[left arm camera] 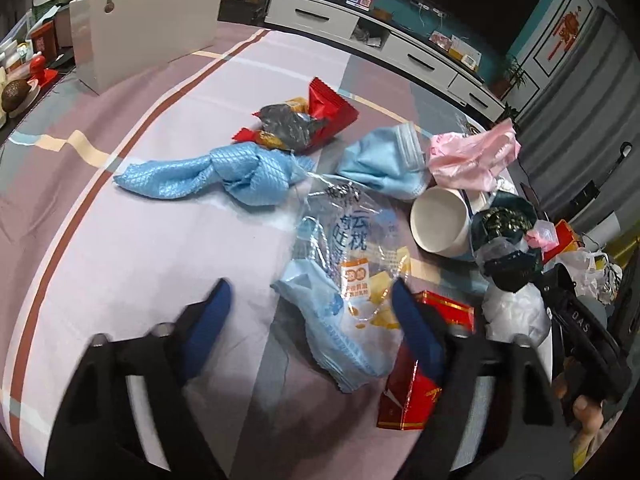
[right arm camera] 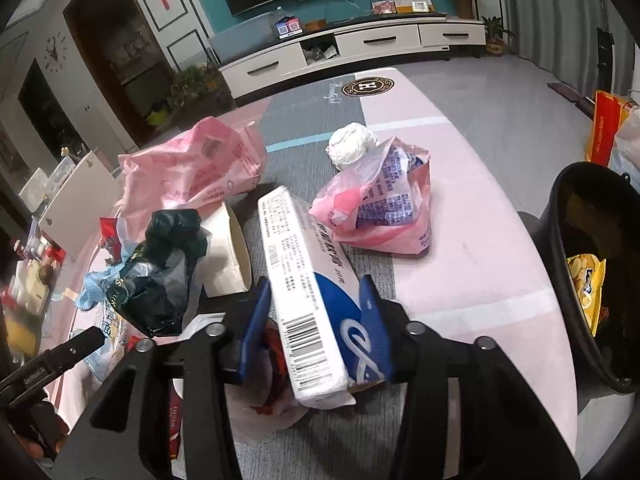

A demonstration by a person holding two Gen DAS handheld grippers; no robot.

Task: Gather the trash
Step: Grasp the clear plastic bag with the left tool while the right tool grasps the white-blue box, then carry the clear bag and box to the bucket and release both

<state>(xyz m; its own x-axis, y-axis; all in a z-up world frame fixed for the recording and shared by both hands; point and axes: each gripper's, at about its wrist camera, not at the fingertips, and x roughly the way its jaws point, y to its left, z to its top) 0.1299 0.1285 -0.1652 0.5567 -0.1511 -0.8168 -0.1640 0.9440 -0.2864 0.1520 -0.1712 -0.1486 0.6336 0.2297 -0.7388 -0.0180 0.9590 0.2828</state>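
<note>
Left gripper stands wide over a clear printed wrapper and crumpled blue mask mid-table, pads not pressing. Right gripper clamps a white-and-blue box. Black bin stands beyond the table's right edge.

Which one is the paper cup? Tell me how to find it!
Look at the pink and grey table in the left wrist view, then at the trash heap along its right side. Just below the crumpled pink bag lies the paper cup, tipped on its side. It is the only round white thing there, its open mouth facing you.
</note>
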